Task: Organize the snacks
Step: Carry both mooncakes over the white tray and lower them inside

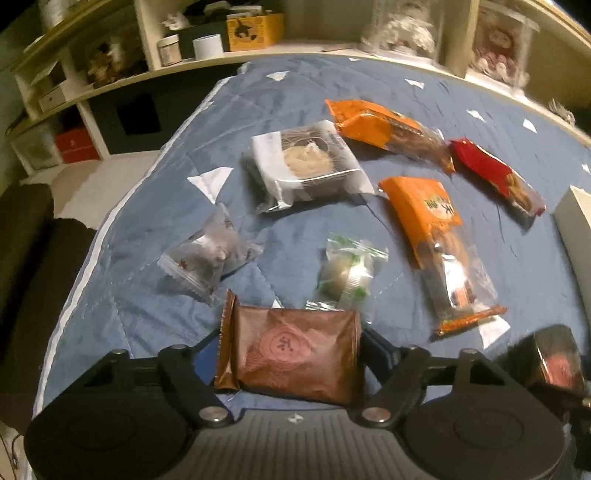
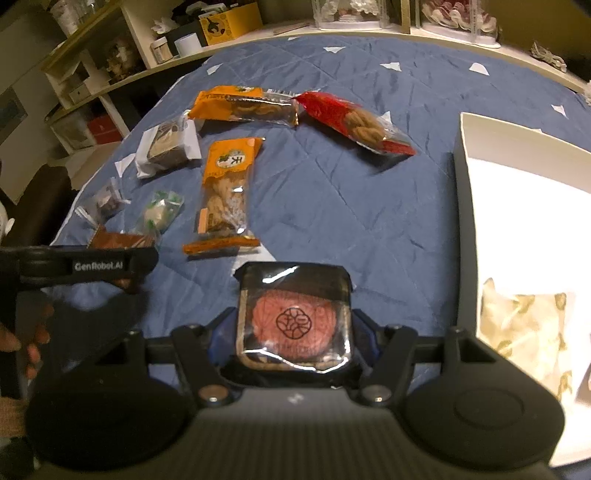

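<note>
My left gripper is shut on a brown foil snack packet, held just above the blue quilt. My right gripper is shut on a black-trayed pink pastry in clear wrap; that pastry also shows at the right edge of the left wrist view. On the quilt lie two orange twist-snack packs, a red pack, a white-and-black boxed cake, a green-wrapped sweet and a small clear-wrapped sweet. A white box stands to the right.
The blue quilt covers the bed. A cream bag with gold print lies inside the white box. Shelves with jars and a yellow box run behind the bed. A hand holds the left gripper's body.
</note>
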The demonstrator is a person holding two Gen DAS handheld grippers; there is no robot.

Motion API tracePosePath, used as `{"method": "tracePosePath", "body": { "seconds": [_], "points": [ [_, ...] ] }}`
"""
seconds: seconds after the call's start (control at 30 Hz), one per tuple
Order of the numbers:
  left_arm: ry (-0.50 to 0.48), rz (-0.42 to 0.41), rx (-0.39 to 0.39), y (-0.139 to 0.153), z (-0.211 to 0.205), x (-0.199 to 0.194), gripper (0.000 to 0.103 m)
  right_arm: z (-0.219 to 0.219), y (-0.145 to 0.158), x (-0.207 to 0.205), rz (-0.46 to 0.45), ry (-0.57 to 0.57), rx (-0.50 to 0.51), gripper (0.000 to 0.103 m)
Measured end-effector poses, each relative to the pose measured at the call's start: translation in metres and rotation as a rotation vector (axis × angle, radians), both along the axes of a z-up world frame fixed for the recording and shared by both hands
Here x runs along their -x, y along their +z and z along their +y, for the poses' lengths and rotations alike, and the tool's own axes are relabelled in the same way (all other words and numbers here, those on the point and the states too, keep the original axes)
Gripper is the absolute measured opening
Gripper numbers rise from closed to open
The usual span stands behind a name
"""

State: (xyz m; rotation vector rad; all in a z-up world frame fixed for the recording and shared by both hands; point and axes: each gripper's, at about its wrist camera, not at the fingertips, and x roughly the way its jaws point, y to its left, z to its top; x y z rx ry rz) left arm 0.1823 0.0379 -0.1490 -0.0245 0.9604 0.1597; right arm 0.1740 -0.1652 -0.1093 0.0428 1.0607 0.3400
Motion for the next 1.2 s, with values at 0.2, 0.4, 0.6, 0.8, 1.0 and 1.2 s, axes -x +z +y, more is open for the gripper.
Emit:
{"method": "tracePosePath", "body": {
  "seconds": [0.2,0.4,0.6,0.8,1.0,1.2],
  "points": [
    [-0.005,0.0,0.001,0.008,-0.001,0.006,0.064,-0.004,0.001,-0.002,-0.018,-0.003,-0.013,0.07],
    [-0.027,-0.05,0.032,0.029,-0.006,0.019,0.063,-0.01,0.013,-0.002,-0.053,-0.022,-0.025,0.069],
    [-0.048,-0.115,0.054,0.054,-0.013,0.034,0.063,-0.018,0.032,0.0,-0.107,-0.036,-0.04,0.069],
    [-0.073,-0.162,0.082,0.074,-0.022,0.047,0.063,-0.026,0.052,0.002,-0.167,-0.053,-0.039,0.069],
    [-0.106,-0.216,0.105,0.092,-0.029,0.057,0.063,-0.036,0.071,0.007,-0.217,-0.071,-0.048,0.069],
    [-0.134,-0.248,0.134,0.104,-0.041,0.064,0.063,-0.051,0.087,0.017,-0.26,-0.091,-0.033,0.069]
  ]
}}
